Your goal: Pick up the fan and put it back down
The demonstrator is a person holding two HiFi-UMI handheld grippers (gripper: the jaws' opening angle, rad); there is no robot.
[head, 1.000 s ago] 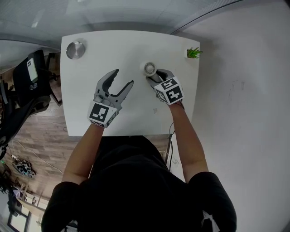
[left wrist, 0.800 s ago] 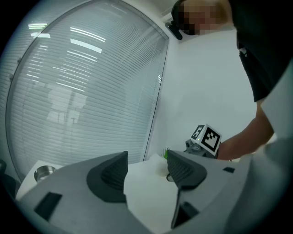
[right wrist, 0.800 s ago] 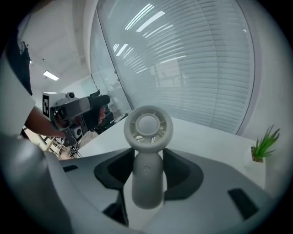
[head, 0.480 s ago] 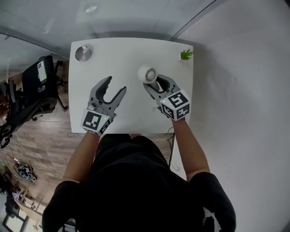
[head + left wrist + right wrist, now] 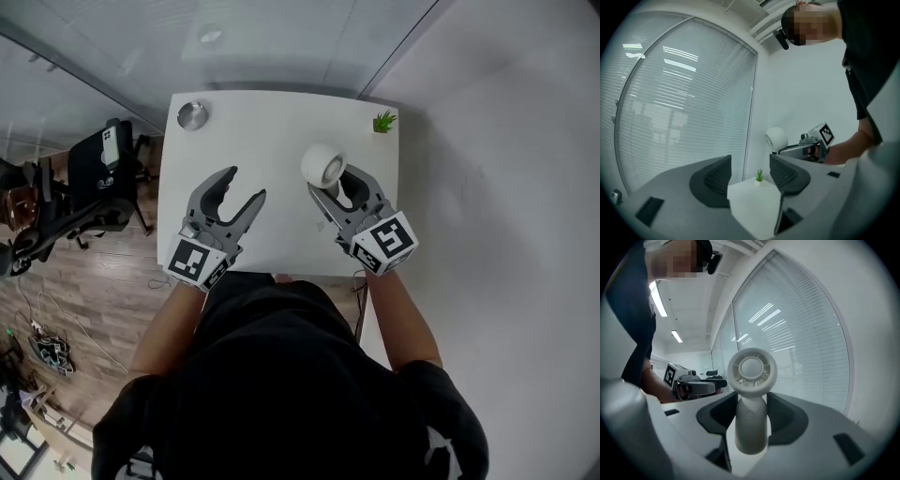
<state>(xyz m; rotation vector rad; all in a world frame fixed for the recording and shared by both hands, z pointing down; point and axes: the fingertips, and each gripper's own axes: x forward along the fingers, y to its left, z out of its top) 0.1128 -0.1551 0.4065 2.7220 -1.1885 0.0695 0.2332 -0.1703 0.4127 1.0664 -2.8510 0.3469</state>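
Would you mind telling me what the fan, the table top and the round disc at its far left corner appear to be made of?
The fan: likely matte off-white moulded plastic; smooth handle, one-piece grille. The table top: white, low sheen, probably laminate or painted board. The disc: silvery grey with a highlight, seemingly brushed metal; too small to confirm.

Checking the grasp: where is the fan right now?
The fan is clamped by its handle in the right gripper, at the head view's right, held above the white table with the potted plant beyond it.
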